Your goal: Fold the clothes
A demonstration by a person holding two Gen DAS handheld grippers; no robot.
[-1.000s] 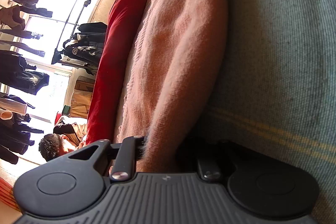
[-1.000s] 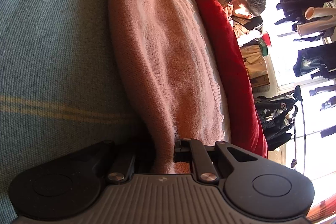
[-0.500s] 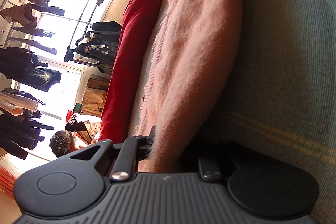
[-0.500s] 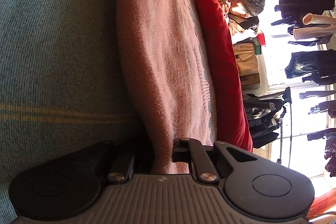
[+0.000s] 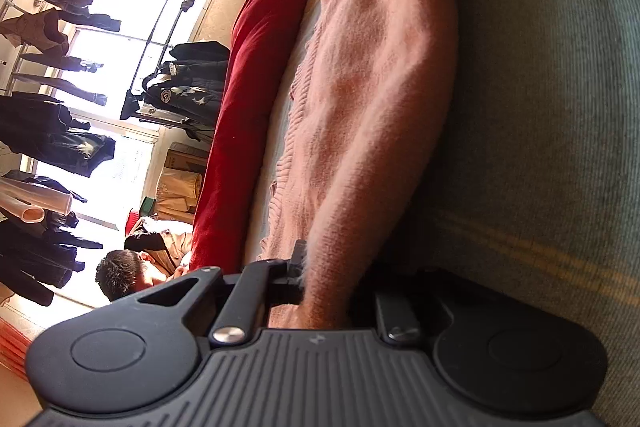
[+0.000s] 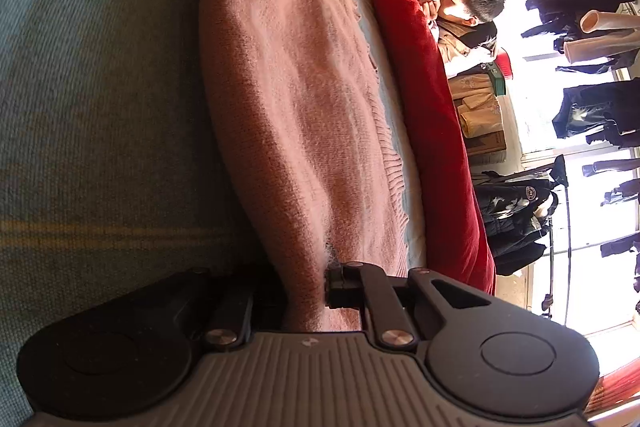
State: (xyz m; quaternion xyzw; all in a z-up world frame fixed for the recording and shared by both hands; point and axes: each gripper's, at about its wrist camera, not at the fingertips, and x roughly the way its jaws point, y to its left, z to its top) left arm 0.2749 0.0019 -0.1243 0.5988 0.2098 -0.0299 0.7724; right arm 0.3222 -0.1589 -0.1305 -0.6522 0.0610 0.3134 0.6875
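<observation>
Sweater (image 5: 372,99) of pink knit hangs stretched between left gripper (image 5: 320,287) and right gripper (image 6: 306,287), each clamped on one end, above the green blanket (image 5: 540,107), so the folding seems underway, unfinished.

We see the sweater (image 5: 372,99) lying on the blanket (image 5: 552,107), stretched between our left gripper (image 5: 324,279) and right gripper (image 6: 308,283); the bolster (image 5: 256,75) lies beyond it.

Home bedroom, bed with green cover (image 5: 560,107), red bolster (image 5: 248,99), coats on rack (image 5: 48,139) by window
</observation>
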